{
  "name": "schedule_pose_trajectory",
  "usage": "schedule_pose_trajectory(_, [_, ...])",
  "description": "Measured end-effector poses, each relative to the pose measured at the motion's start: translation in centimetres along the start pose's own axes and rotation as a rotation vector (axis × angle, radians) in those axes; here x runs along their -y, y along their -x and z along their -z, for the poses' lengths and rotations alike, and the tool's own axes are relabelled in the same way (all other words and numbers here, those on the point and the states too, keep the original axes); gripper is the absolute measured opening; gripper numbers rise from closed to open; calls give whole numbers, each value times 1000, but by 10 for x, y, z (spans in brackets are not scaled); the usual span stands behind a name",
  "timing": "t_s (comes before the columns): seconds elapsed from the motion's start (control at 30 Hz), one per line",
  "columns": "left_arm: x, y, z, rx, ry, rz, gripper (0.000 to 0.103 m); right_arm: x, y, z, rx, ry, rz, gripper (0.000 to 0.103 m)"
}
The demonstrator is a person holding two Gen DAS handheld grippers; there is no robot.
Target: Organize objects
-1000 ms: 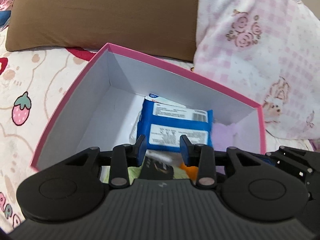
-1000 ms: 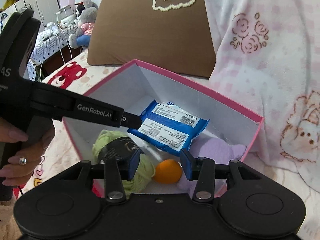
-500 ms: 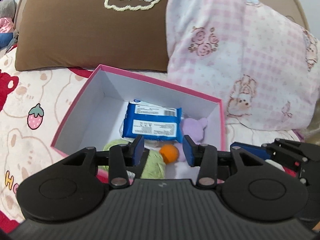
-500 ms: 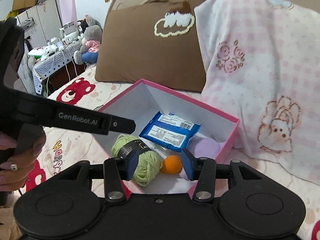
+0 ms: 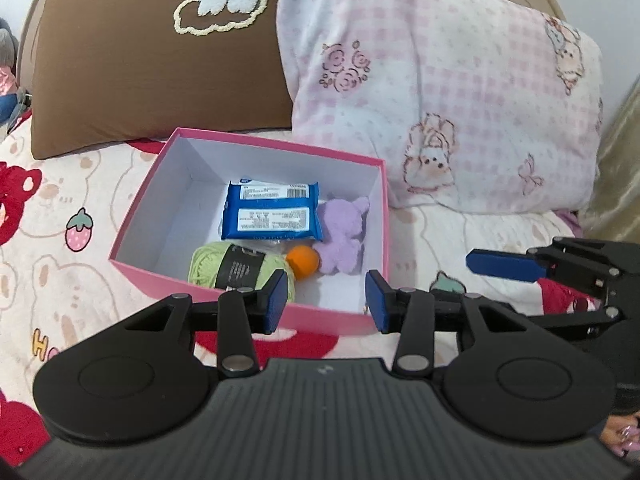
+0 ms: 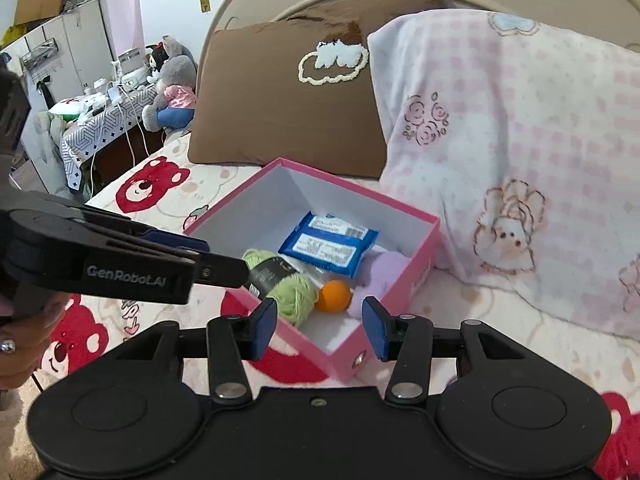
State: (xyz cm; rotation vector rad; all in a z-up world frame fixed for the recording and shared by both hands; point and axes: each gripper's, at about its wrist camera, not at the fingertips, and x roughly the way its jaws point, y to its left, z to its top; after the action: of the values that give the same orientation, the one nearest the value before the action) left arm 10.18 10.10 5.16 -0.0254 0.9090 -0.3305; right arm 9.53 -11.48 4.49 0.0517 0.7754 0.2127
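- Now the pink box (image 5: 256,308) on the bed holds the blue wipes packet (image 5: 272,216), green yarn (image 5: 236,268), orange ball (image 5: 303,262) and purple plush (image 5: 344,236).
- Both grippers have drawn back from it; left gripper (image 5: 326,300) and right gripper (image 6: 318,330) stand narrowly parted, empty, so packing looks finished.
- Brown pillow (image 5: 152,68) and pink blanket (image 5: 460,100) crowd behind; nothing blocks.

pink box (image 5: 256,312) near wall behind fingers (image 5: 276,300), blue packet (image 5: 272,216) print unreadable
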Motion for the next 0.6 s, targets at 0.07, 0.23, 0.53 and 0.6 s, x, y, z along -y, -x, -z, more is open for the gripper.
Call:
schedule_pose_trajectory(0.07, [4,7,4,-7,-15,-6,42,-1,8,5,-7,-9,23,53])
schedule_pose_trajectory(0.23, [12,23,16,-10,-31,-13,45,1,33,24,15,-42,78,60])
schedule_pose_trajectory(0.53, [33,32,44,-46,-43,17,45,12,61,63,9,-153,144,64])
schedule_pose_trajectory(0.6, [36,33,47,-45,-45,8,46,16,65,69,6,-185,161,66])
